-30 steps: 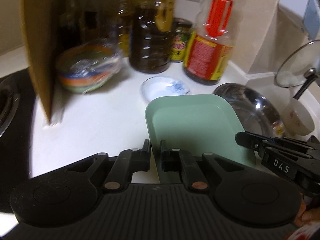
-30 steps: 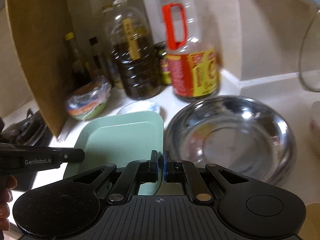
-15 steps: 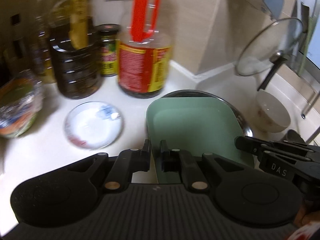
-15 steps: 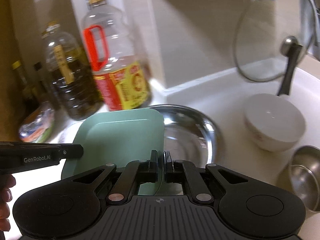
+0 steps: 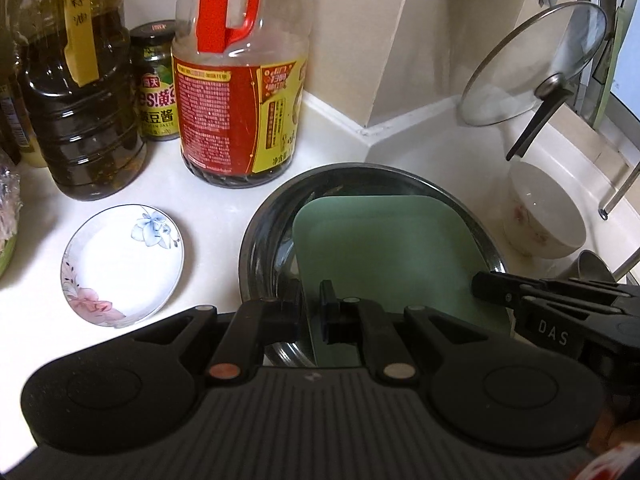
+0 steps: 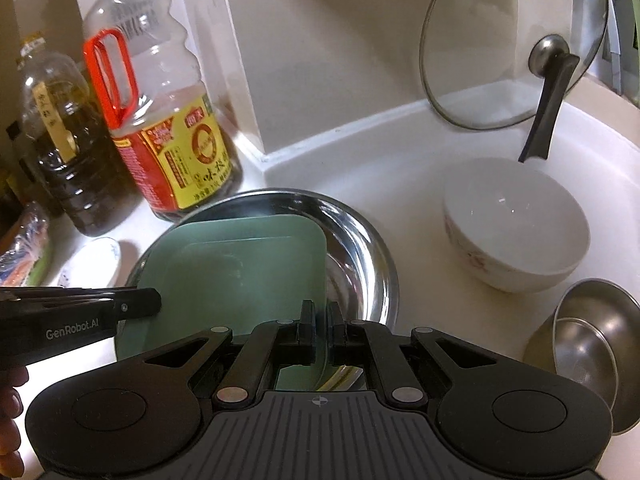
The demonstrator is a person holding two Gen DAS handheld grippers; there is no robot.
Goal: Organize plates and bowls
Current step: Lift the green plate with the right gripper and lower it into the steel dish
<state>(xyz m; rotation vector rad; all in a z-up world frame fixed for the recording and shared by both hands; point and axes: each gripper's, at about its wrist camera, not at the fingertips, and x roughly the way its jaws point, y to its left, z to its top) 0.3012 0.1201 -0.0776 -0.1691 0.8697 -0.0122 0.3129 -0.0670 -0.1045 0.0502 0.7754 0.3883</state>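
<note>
Both hand-held grippers, left [image 5: 311, 307] and right [image 6: 319, 330], clamp the green plate's [image 5: 384, 248] near edge. It hangs over the steel basin [image 6: 360, 248], inside its rim. Both tilt downward.

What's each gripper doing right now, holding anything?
Left gripper: shut on the near edge of the green square plate, over the steel basin.
Right gripper: shut on the same plate's near edge.

Both views ride low behind their own grippers, angled down at the white counter [image 5: 224, 216] from close range. The left wrist view faces the bottles at its upper left; the right wrist view faces the corner wall. Both share the green plate [image 5: 384, 248] [image 6: 240, 264], centre frame, over the steel basin [image 5: 264, 232] [image 6: 360, 248].
</note>
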